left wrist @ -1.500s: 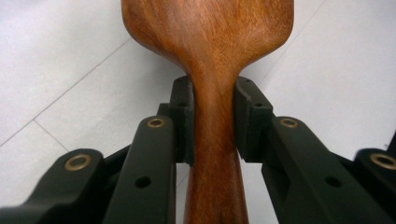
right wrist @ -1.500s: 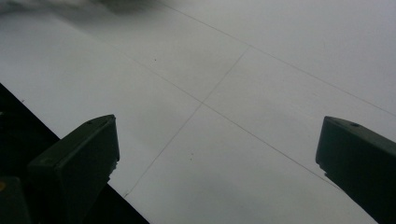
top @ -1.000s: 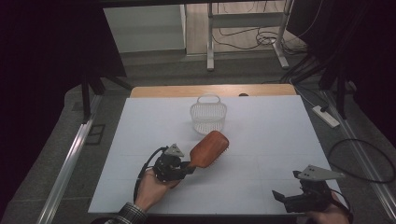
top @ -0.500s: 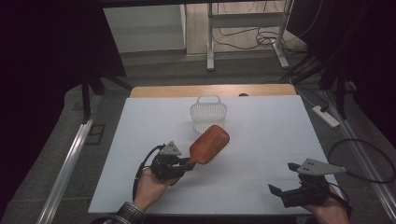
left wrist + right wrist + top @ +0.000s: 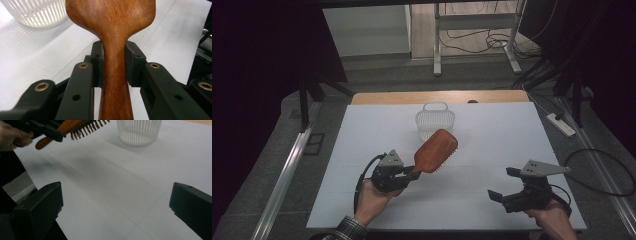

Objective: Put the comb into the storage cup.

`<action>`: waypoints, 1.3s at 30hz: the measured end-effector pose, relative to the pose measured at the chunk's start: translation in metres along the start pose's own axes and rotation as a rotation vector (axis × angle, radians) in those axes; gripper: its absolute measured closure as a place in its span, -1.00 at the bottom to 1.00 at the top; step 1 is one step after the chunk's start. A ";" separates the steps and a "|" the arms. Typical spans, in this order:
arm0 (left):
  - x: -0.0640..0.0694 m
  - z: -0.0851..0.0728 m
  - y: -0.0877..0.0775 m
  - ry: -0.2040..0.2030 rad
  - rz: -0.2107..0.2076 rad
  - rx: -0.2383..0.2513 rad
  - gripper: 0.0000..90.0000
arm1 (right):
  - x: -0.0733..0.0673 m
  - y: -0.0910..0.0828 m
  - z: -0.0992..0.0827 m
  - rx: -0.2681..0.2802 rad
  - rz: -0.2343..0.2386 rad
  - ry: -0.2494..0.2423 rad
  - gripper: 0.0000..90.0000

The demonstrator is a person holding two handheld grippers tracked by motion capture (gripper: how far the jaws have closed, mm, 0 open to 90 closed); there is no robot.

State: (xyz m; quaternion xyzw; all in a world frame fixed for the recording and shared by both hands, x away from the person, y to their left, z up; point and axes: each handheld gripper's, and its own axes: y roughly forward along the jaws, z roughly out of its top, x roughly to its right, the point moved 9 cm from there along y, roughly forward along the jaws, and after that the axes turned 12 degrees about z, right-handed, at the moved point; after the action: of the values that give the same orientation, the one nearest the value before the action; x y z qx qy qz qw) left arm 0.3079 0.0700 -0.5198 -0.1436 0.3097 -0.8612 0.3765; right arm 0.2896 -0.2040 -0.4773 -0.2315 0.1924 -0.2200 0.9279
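Left tool [image 5: 408,174] clamps the wooden hairbrush [image 5: 435,151] handle; right tool [image 5: 503,183] gapes wide, holding nothing

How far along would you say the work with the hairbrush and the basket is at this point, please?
Done: the left tool is clamped on the wooden hairbrush by its handle and holds it off the table. In hand: the brush head hangs just in front of the white basket. Left: probably placing it inside. The right tool is open and holds nothing.

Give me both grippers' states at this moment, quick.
Left gripper: jaws shut on the wooden hairbrush, clamped at its handle, brush lifted off the table.
Right gripper: jaws open, nothing between them.
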 end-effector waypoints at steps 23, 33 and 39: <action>0.003 0.006 -0.002 -0.004 -0.004 0.049 0.58 | -0.007 0.046 0.031 0.028 0.066 0.045 -1.00; 0.006 0.007 -0.001 -0.004 -0.011 0.059 0.58 | -0.009 0.067 0.042 0.010 0.093 0.074 -1.00; 0.008 0.008 -0.002 -0.006 -0.014 0.072 0.58 | -0.010 0.077 0.051 0.000 0.091 0.104 -1.00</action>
State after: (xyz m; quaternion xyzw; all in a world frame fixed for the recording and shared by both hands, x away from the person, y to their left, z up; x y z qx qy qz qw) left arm 0.3050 0.0621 -0.5124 -0.1346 0.2766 -0.8739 0.3763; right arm 0.3298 -0.1204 -0.4724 -0.2107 0.2509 -0.1895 0.9256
